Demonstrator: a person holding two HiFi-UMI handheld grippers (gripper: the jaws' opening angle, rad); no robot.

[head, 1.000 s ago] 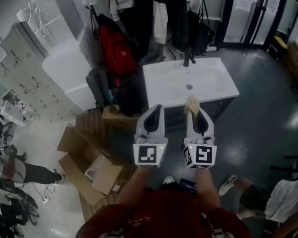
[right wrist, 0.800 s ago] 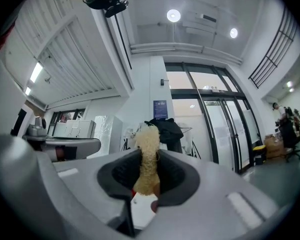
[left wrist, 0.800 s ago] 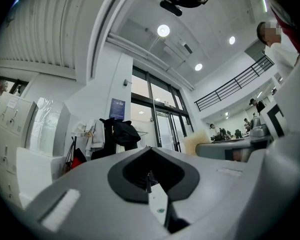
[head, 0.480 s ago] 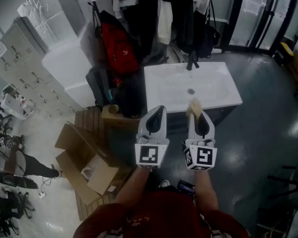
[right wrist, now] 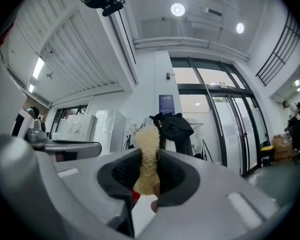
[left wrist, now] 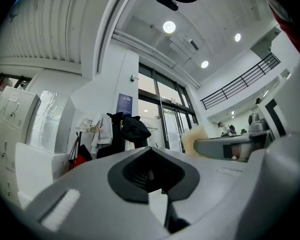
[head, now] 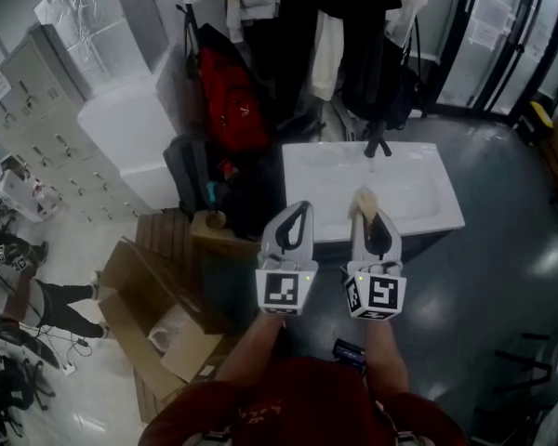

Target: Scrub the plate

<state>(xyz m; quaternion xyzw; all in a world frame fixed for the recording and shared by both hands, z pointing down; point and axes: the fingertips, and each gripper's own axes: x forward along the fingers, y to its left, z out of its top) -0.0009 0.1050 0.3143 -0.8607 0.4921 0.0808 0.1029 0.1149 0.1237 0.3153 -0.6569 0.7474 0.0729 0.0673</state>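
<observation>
So, two grippers side by side in front of a sink, scrubber in the right one

The right gripper [head: 370, 219] is clamped on a pale fuzzy scrubber [right wrist: 147, 154] that pokes out past its jaw tips. The left gripper [head: 296, 210] has its jaws closed together with nothing between them. From the head view both sit at the near edge of a white sink [head: 423, 198] with a dark faucet [head: 378, 143] at the back; cardboard boxes [head: 153, 328] lie off to the left.

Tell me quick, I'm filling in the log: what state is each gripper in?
Left gripper: closed, nothing between its jaws.
Right gripper: closed on a beige loofah scrubber.
</observation>
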